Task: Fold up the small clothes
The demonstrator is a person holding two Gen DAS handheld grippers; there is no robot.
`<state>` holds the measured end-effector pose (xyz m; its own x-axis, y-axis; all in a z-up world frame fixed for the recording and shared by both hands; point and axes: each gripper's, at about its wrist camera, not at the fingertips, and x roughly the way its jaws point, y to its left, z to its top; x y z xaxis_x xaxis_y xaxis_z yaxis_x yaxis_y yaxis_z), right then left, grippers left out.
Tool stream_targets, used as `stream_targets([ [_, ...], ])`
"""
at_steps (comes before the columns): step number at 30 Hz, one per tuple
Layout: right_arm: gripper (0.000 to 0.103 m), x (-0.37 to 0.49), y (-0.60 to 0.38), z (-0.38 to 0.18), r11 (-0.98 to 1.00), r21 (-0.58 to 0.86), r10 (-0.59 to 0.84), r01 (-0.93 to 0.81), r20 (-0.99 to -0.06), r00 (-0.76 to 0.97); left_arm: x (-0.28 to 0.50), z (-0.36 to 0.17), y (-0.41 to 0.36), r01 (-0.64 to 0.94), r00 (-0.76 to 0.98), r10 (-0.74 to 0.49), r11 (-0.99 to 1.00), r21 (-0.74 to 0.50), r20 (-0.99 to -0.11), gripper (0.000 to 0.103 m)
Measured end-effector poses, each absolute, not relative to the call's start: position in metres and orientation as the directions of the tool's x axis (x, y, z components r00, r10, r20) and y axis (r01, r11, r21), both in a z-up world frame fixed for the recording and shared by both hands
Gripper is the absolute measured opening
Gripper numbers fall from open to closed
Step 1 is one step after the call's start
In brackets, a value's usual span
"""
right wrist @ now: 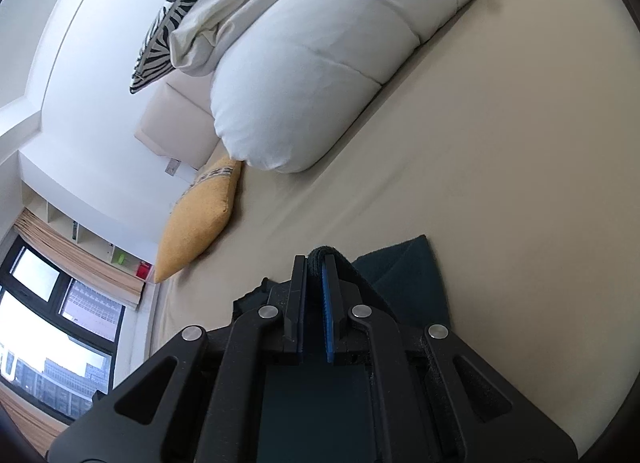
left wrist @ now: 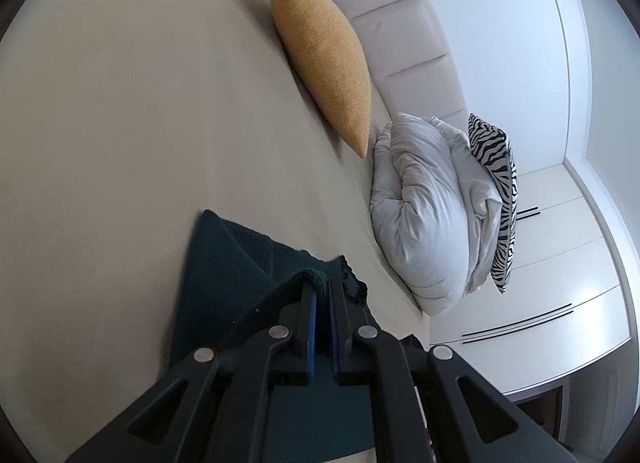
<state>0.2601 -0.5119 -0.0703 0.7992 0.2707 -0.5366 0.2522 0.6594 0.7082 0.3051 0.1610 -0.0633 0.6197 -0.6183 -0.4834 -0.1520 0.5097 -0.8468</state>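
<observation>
Left gripper (left wrist: 320, 287) is clamped down tight — its fingers pinch a bunched edge of the dark teal cloth (left wrist: 224, 259), with only a sliver of gap between the blue pads (left wrist: 312, 327). In the left wrist view the cloth spreads out on the beige bed sheet (left wrist: 140, 123) from the fingertips toward nine o'clock, one corner peaking at about eleven o'clock of the gripper, and part of it runs back under the fingers.

Over on the other side, the right gripper (right wrist: 316, 263) has the same story — fingers narrowed onto a thick rolled hem of the cloth (right wrist: 404, 275), the fold poking up between the tips. From the right wrist camera, the rest of the fabric lies flat on the sheet (right wrist: 500, 183) toward three o'clock of the fingertips.

Around the action: a mustard cushion (left wrist: 320, 55) sits at twelve o'clock in the left view, leaning at the padded headboard (left wrist: 400, 43). A folded white duvet (left wrist: 424, 207) rests at three o'clock, well apart from the cloth, with a zebra-print pillow (left wrist: 496, 183) propped against its far side. In the right view a window (right wrist: 52, 327) shows at eight o'clock.
</observation>
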Motion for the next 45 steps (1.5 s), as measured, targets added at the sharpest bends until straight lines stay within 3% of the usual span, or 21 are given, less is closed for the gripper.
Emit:
stream_targets([
  [7, 0.006, 0.337, -0.516, -0.112, 0.684, 0.651, 0.247, 0.330, -0.633, 0.734, 0.367, -0.109, 0.157, -0.248, 0.587, -0.555, 0.570, -0.783, -0.589, 0.008],
  [8, 0.010, 0.344, -0.516, -0.121, 0.685, 0.643, 0.248, 0.343, -0.649, 0.719, 0.373, -0.114, 0.159, -0.261, 0.588, -0.543, 0.574, -0.776, -0.599, 0.016],
  [9, 0.012, 0.352, -0.517, -0.129, 0.689, 0.627, 0.240, 0.363, -0.670, 0.703, 0.377, -0.120, 0.161, -0.273, 0.582, -0.539, 0.575, -0.771, -0.608, 0.032],
  [11, 0.025, 0.367, -0.518, -0.143, 0.705, 0.587, 0.223, 0.397, -0.716, 0.662, 0.378, -0.128, 0.165, -0.297, 0.573, -0.536, 0.570, -0.766, -0.620, 0.048],
  [14, 0.056, 0.367, -0.523, -0.147, 0.696, 0.600, 0.213, 0.395, -0.698, 0.684, 0.363, -0.123, 0.172, -0.280, 0.587, -0.540, 0.564, -0.777, -0.603, 0.048],
  [19, 0.057, 0.348, -0.519, -0.126, 0.760, 0.522, 0.125, 0.387, -0.702, 0.701, 0.333, -0.088, 0.159, -0.179, 0.631, -0.495, 0.656, -0.733, -0.597, 0.049],
  [24, 0.057, 0.329, -0.481, -0.100, 0.859, 0.431, 0.117, 0.277, -0.692, 0.712, 0.307, -0.068, 0.110, -0.035, 0.645, -0.422, 0.816, -0.576, -0.637, 0.053],
  [29, 0.057, 0.335, -0.417, -0.109, 0.930, 0.358, 0.222, 0.084, -0.729, 0.647, 0.300, -0.082, 0.065, 0.036, 0.647, -0.292, 0.934, -0.355, -0.704, 0.053],
  [31, 0.055, 0.325, -0.403, -0.134, 0.955, 0.285, 0.187, 0.077, -0.788, 0.587, 0.303, -0.101, 0.069, -0.005, 0.627, -0.249, 0.946, -0.324, -0.738, 0.053],
  [32, 0.052, 0.325, -0.404, -0.146, 0.962, 0.256, 0.155, 0.098, -0.804, 0.574, 0.303, -0.109, 0.076, -0.012, 0.621, -0.264, 0.938, -0.346, -0.738, 0.046],
  [33, 0.047, 0.319, -0.412, -0.153, 0.952, 0.289, 0.174, 0.104, -0.785, 0.594, 0.302, -0.115, 0.085, -0.016, 0.620, -0.286, 0.927, -0.375, -0.731, 0.036],
  [38, 0.046, 0.298, -0.452, -0.152, 0.897, 0.385, 0.157, 0.215, -0.735, 0.659, 0.295, -0.114, 0.114, -0.043, 0.619, -0.347, 0.881, -0.471, -0.704, 0.028],
  [42, 0.050, 0.280, -0.454, -0.133, 0.872, 0.416, 0.134, 0.258, -0.710, 0.691, 0.274, -0.090, 0.105, -0.045, 0.670, -0.285, 0.906, -0.421, -0.686, 0.047],
  [45, 0.050, 0.275, -0.420, -0.123, 0.826, 0.551, 0.325, 0.117, -0.636, 0.700, 0.256, -0.085, 0.069, 0.044, 0.664, -0.286, 0.938, -0.345, -0.691, 0.050],
])
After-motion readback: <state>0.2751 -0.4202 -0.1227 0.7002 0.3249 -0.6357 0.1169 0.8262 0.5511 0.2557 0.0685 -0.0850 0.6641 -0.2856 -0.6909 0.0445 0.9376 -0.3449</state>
